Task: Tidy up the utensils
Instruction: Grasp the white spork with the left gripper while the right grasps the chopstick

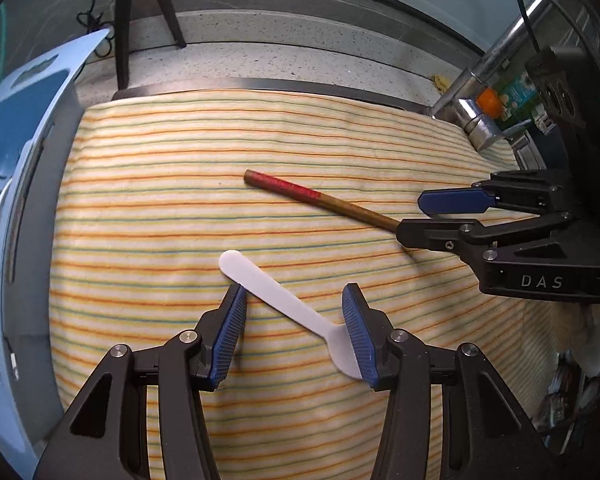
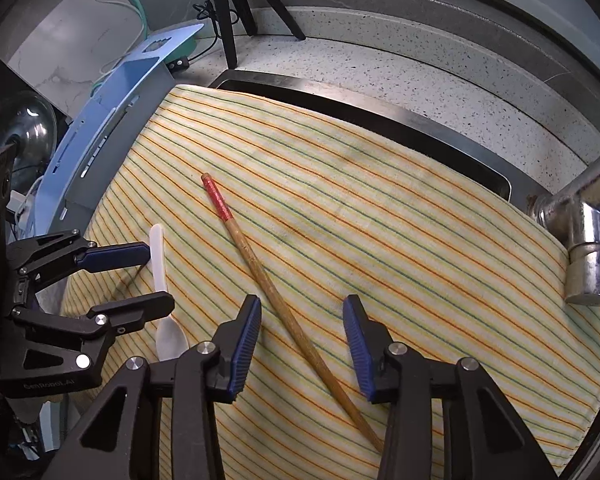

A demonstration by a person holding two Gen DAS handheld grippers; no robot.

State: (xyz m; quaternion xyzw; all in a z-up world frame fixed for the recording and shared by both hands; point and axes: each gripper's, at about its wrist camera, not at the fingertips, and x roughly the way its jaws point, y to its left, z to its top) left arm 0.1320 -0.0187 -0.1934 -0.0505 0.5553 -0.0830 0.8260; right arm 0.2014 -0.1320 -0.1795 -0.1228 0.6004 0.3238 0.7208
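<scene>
A white plastic spoon (image 1: pixel 284 300) lies slantwise on the striped cloth (image 1: pixel 172 200), handle towards the far left and bowl near. My left gripper (image 1: pixel 294 286) is open astride it; the right pad covers the edge of the bowl and the left pad stands clear of the handle. A single wooden chopstick (image 2: pixel 268 280) with a red end lies slantwise on the cloth too. My right gripper (image 2: pixel 302 300) is open over its middle, with neither pad touching it. The left wrist view shows the right gripper (image 1: pixel 414 218) hiding the chopstick's (image 1: pixel 324 198) thin end. The right wrist view shows the left gripper (image 2: pixel 160 276) around the spoon (image 2: pixel 158 256).
A light blue plastic rack (image 1: pixel 24 152) stands along the cloth's left edge. A chrome tap (image 2: pixel 588 236) rises at the right. Behind the cloth run a steel sink rim (image 2: pixel 380 114) and a speckled stone counter (image 2: pixel 420 72) with black tripod legs (image 2: pixel 228 12).
</scene>
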